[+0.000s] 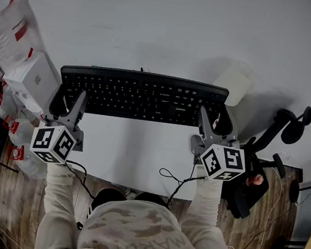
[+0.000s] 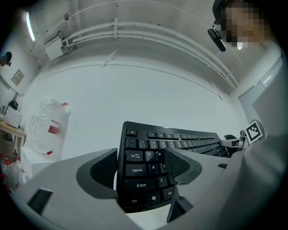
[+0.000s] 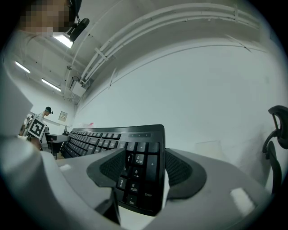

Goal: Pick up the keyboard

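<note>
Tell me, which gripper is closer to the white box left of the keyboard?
Left. The left gripper straddles the keyboard's left end, right beside the white box; the right gripper is at the keyboard's opposite end, far from it.

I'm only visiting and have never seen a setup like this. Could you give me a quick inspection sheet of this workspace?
Surface: white table, with the keyboard towards the person's edge.
Job's things: black keyboard, one end between each gripper's jaws.
Clutter: white box and plastic bags at the left; pale flat object past the keyboard's right end.
Grippers: left gripper and right gripper are both open, jaws astride the keyboard's ends; a sliver of table shows beside each outer jaw.
Cables: black cables trail from both grippers over the near edge.
Surroundings: black office chair at the right; wooden floor.
</note>
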Tool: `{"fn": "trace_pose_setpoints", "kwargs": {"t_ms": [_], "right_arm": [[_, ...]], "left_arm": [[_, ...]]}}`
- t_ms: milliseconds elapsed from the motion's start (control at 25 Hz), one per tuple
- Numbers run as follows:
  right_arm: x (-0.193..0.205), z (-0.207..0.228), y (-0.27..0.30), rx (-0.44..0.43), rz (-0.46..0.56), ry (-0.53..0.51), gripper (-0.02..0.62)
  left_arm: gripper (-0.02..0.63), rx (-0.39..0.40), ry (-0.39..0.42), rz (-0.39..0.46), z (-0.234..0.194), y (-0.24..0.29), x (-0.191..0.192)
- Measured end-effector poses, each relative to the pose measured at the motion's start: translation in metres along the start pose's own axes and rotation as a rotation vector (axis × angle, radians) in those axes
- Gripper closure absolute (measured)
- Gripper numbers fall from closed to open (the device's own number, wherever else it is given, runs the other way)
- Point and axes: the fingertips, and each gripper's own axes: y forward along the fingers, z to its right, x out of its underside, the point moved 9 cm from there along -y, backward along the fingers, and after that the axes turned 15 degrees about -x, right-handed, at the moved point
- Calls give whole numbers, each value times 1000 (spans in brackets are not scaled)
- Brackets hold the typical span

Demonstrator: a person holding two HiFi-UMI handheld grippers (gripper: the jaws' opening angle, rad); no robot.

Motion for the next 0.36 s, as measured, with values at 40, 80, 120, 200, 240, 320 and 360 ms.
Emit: {"fn": "trace_pose_setpoints", "kwargs": {"t_ms": [40,80,120,200,240,320,360], "right_arm": [[0,1,0,0,0,1,318],[-1,2,0,0,0,1,318],[-1,1,-1,-1,0,0,318],[-1,-1,-1,-3,1,-1,318],[-1,-3,-1,-3,2,-2,318],[0,-5,-2,-5,3,-2,318],[0,-5,-2,-5,3,-2,318]], "left_arm": [[275,0,0,-1,1,0,0],[275,-1,0,-1,2,0,0],[275,-1,0,-1,1,0,-1],[275,-3,-2,0,-1,-2,-1],[275,-3,-2,1,-2,-3,-1],[275,-4,-1,2,-3,-5,-1],[275,-4,-1,3,-3,-6,-1]]}}
